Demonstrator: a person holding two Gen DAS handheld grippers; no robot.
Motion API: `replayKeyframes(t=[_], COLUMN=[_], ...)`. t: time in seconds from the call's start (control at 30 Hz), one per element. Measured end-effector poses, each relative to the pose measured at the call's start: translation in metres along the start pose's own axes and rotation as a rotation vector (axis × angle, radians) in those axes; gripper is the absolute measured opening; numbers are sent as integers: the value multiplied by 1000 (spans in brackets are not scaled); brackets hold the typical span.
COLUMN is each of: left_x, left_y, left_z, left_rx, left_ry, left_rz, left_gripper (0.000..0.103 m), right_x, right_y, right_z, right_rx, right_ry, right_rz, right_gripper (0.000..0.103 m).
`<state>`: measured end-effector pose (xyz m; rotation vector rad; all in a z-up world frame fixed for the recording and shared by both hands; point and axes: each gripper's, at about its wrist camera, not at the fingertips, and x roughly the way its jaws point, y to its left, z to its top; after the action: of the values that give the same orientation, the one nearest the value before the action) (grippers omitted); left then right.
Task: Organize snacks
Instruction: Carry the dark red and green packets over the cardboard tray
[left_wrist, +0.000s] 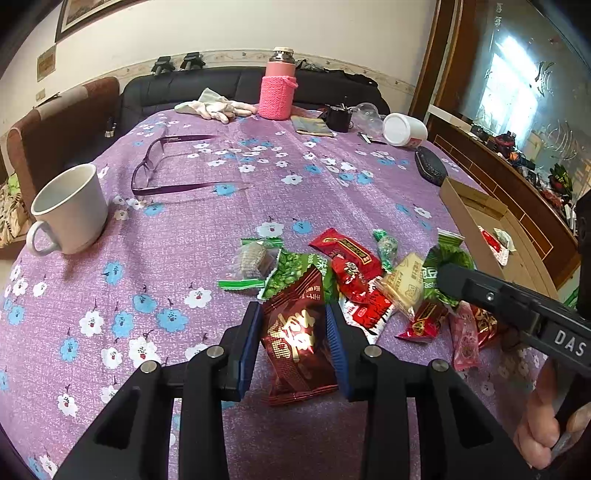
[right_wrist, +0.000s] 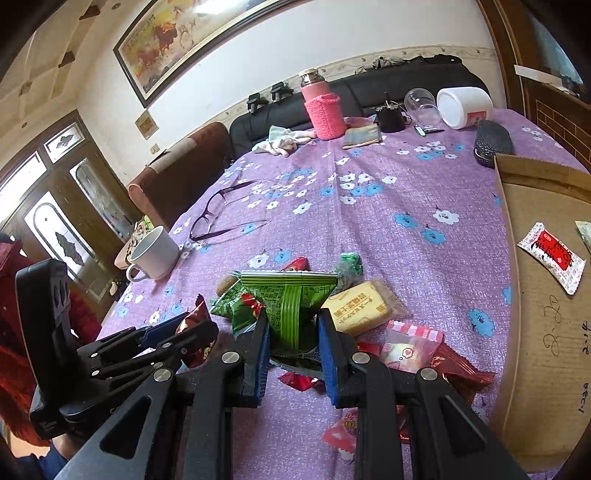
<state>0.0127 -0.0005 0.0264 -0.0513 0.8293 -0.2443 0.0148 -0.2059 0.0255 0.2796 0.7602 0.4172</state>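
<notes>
- The left wrist camera looks down its fingers, low and close over the purple floral tablecloth (left_wrist: 207, 229), toward the far sofa (left_wrist: 221, 86).
- The right wrist camera sits just beside it, facing likewise.
- Both share the snack pile (right_wrist: 332, 306), white mug (left_wrist: 72, 210) and pink flask (right_wrist: 321, 107).

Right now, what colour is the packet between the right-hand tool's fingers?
Green: the snack packet is clearest in the right wrist view.

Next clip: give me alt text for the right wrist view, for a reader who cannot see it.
The right gripper holds a green snack packet between its blue fingers, above a pile of wrapped snacks on a purple flowered tablecloth. A cardboard box at right holds a red-and-white packet; the left gripper grips a dark red packet.
</notes>
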Motion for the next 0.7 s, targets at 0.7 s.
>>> replayKeyframes(t=[0.7], left_x=[-15], left_y=[-22], left_z=[-3], left_rx=[30], left_ry=[4], left_rz=[-68], left_gripper=[34], right_x=[-26], right_y=[-39], right_z=[17], right_rx=[137], right_ry=[-95], right_rz=[-44], right_gripper=[26])
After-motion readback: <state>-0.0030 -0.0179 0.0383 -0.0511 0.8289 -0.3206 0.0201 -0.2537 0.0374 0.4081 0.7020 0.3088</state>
